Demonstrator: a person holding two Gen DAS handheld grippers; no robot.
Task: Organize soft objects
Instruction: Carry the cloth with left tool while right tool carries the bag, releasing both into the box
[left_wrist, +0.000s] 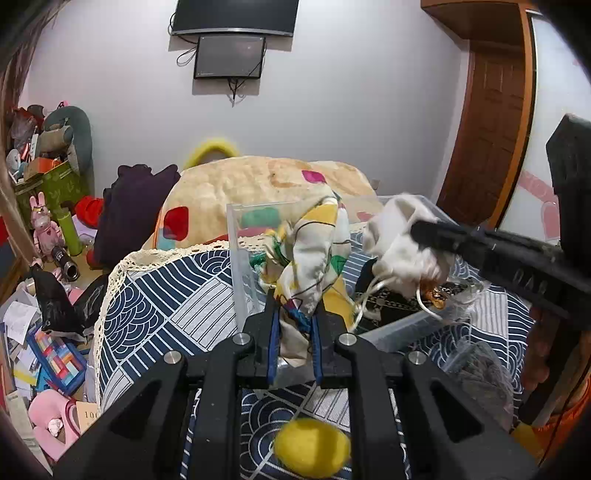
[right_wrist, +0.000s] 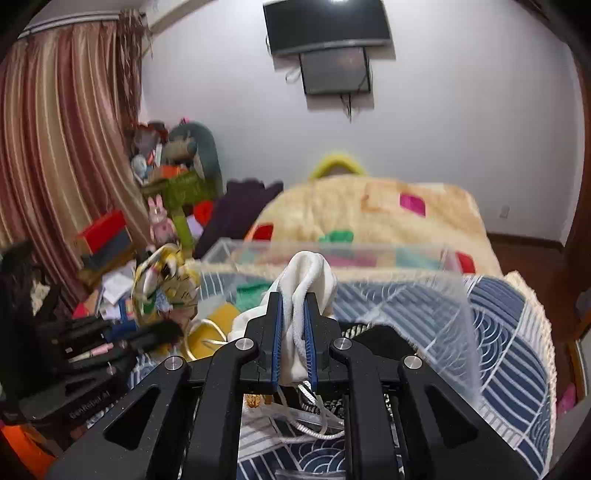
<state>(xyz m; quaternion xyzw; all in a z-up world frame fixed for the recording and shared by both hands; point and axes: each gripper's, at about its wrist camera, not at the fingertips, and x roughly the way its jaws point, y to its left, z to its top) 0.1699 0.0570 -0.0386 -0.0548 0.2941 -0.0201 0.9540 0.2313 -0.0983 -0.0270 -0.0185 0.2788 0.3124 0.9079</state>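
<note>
My left gripper (left_wrist: 295, 314) is shut on a colourful patterned cloth pouch (left_wrist: 314, 251) and holds it up over the left end of a clear plastic bin (left_wrist: 240, 280). My right gripper (right_wrist: 294, 306) is shut on a white drawstring cloth bag (right_wrist: 308, 273), lifted above the same bin (right_wrist: 454, 295). In the left wrist view the right gripper (left_wrist: 424, 230) grips the white bag (left_wrist: 395, 236) to the right of the pouch. In the right wrist view the pouch (right_wrist: 162, 277) and the left gripper (right_wrist: 147, 334) show at the left. A yellow felt ball (left_wrist: 312, 452) lies on the blue patterned cloth.
The bin stands on a table covered with a blue-and-white patterned cloth (left_wrist: 155, 295). Dark items and cords (left_wrist: 399, 299) lie in the bin. A grey knitted item (left_wrist: 480, 373) lies at the right. A fluffy cream blanket (left_wrist: 258, 181) is behind. Toys and clutter (left_wrist: 48, 258) cover the floor at the left.
</note>
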